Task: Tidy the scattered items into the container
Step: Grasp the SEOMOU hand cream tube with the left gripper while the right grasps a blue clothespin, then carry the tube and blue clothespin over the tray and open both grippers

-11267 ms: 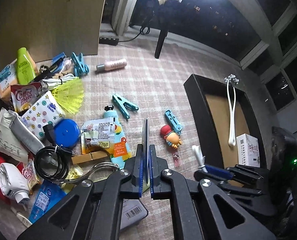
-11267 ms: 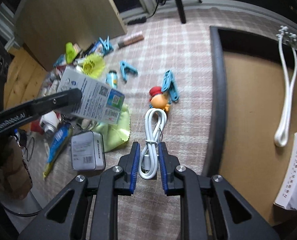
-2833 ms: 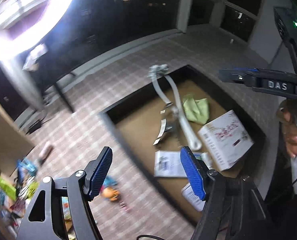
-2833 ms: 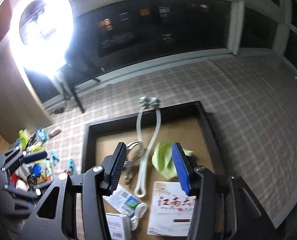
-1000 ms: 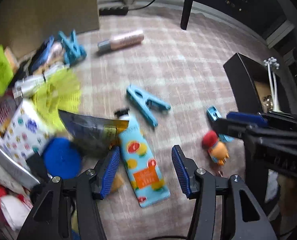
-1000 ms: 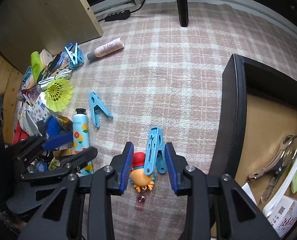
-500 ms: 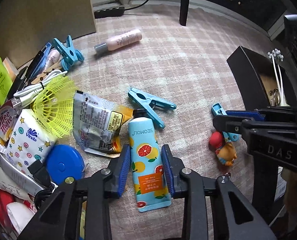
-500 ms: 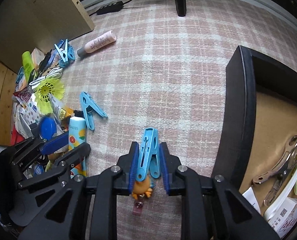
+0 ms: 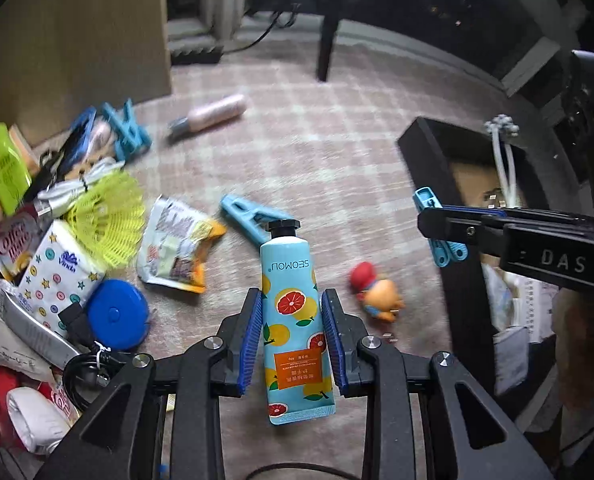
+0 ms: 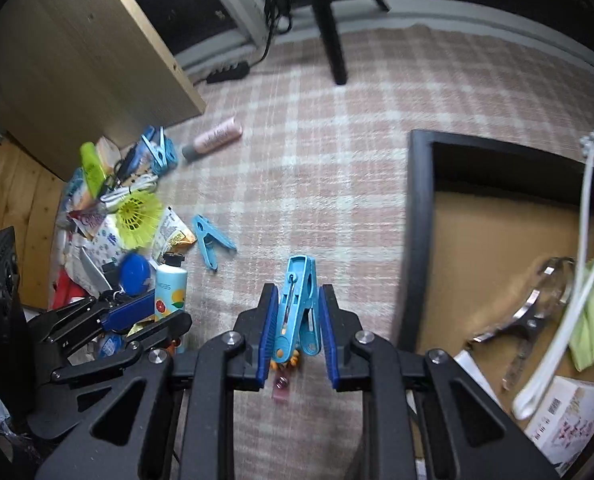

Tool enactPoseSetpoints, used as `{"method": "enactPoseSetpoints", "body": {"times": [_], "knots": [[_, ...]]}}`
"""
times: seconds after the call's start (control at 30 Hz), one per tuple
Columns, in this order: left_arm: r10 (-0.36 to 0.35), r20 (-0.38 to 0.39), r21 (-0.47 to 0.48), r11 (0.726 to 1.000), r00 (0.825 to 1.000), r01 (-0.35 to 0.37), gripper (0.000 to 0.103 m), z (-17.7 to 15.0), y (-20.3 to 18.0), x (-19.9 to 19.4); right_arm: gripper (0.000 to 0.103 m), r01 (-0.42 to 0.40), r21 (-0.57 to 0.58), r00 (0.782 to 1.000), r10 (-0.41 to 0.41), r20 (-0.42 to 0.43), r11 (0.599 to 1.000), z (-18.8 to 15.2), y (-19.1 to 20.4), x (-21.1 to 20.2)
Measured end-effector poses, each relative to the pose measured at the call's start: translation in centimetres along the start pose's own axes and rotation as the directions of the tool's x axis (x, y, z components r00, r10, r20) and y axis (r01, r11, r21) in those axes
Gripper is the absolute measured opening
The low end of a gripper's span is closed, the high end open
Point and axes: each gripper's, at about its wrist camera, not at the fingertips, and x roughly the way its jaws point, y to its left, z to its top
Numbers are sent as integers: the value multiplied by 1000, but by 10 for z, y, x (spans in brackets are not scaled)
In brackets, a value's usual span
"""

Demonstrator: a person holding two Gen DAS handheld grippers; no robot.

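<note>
The hand cream tube (image 9: 295, 316) is clamped between the pads of the left gripper (image 9: 292, 334), clear of the carpet (image 9: 337, 152). A blue clothespin (image 10: 297, 312) is clamped in the right gripper (image 10: 297, 332). Only the right wrist view shows the container (image 10: 419, 240) interior; the toy figure (image 10: 285, 364) there is mostly hidden behind the clothespin.

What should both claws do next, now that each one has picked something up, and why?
Probably carry both toward the black container. The left claw grips the fruit-print hand cream tube, the right claw grips a blue clothespin, and the container sits open to the right.
</note>
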Motion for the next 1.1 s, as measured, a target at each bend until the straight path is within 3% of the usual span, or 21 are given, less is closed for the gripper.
{"method": "enactPoseSetpoints", "body": {"times": [0.17,0.47,0.73,0.8,0.83,0.87,0.9,1.1], "knots": [[-55,22,48,997,998,54,28,3,-51,-12,21,33,15,997,-34,75,999,-12,-24,-40],[-173,7,184,968,985,169,28,10,-145,-19,21,115,173,975,-144,167,978,-32,-118,-112],[-190,-4,259,948,982,184,28,9,-205,-14,21,199,290,947,-260,191,936,-44,-182,-143],[-178,-3,276,946,984,172,47,8,-215,-13,22,226,281,935,-289,206,933,-45,-188,-147],[-173,11,279,946,985,163,61,7,-218,-14,30,237,282,932,-299,203,930,-46,-190,-148],[-172,25,284,946,985,158,62,6,-219,-16,43,241,289,932,-304,198,926,-47,-192,-148],[-160,40,298,944,986,141,62,4,-219,-18,44,235,294,931,-302,207,926,-48,-192,-150],[-116,71,309,947,991,89,60,0,-194,-25,44,209,225,935,-262,239,952,-50,-163,-143]]}}
